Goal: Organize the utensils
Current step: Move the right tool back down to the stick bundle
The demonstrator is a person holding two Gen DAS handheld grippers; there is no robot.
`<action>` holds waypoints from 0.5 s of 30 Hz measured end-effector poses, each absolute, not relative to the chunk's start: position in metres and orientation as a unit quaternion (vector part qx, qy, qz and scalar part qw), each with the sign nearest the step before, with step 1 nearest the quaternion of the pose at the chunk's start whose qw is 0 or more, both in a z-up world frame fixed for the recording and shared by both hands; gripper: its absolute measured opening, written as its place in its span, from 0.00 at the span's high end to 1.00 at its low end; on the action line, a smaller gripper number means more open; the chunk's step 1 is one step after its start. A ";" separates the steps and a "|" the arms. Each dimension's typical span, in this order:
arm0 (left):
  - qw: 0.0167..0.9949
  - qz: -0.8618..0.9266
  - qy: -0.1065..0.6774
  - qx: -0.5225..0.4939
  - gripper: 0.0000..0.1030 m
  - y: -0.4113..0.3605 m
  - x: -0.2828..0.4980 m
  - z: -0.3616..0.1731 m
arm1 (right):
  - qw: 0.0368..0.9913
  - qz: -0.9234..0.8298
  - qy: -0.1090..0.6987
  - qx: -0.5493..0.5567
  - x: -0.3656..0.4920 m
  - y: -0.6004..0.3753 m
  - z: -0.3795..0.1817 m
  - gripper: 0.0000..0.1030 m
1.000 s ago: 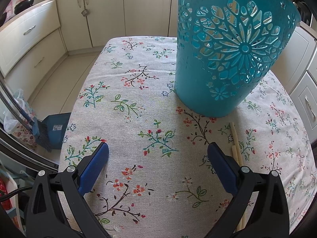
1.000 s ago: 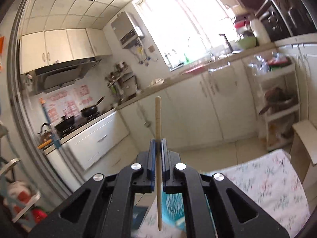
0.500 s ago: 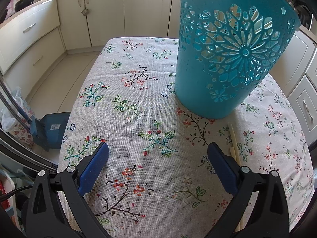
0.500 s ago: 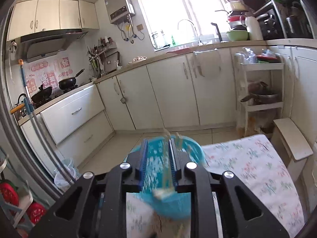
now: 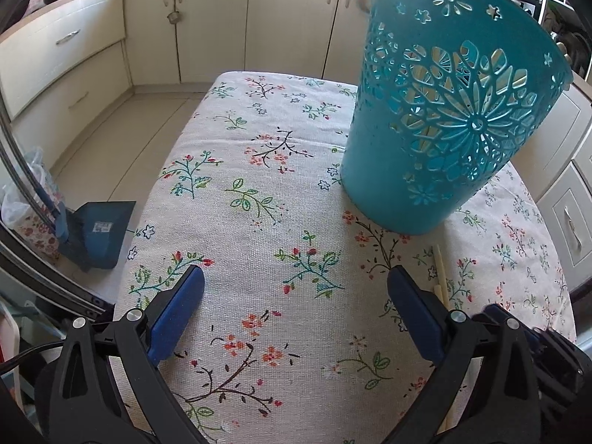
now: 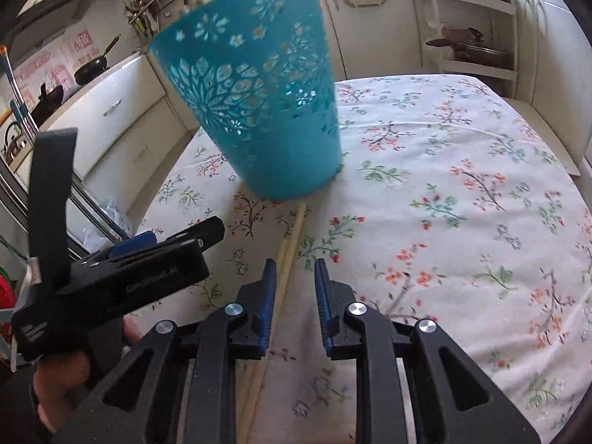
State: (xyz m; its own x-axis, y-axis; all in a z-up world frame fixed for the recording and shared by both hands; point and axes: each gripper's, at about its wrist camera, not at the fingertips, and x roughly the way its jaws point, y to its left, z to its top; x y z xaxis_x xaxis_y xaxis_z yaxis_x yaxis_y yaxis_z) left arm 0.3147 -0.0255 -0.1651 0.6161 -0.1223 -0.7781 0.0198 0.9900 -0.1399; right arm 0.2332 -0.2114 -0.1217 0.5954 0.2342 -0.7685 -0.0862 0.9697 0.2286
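Now the chopsticks (image 6: 286,259) lie on the bench (image 6: 462,185), just left of the right tool (image 6: 295,277), spread and empty; the left tool (image 5: 296,296) gapes wide, near the basket (image 5: 444,118)

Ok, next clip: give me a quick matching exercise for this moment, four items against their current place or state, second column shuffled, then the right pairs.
Items:
1. teal basket
2. chopsticks
3. left gripper
4. right gripper

States:
A. wide open above bare tablecloth
B. lying flat on the cloth, in front of the basket
C. standing upright on the table
D. partly open, low over the chopsticks, holding nothing

Pairs: 1-C, 2-B, 3-A, 4-D
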 end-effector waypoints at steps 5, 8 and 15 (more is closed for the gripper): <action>0.897 -0.040 0.437 -0.059 0.08 -0.025 0.315 -0.166 | 0.887 0.083 0.450 0.064 0.238 -0.206 -0.129 0.80; 0.897 -0.040 0.436 -0.059 0.08 -0.026 0.315 -0.166 | 0.887 0.079 0.452 0.046 0.235 -0.201 -0.130 0.81; 0.897 -0.041 0.436 -0.060 0.08 -0.026 0.315 -0.166 | 0.882 0.079 0.464 -0.010 0.214 -0.206 -0.130 0.92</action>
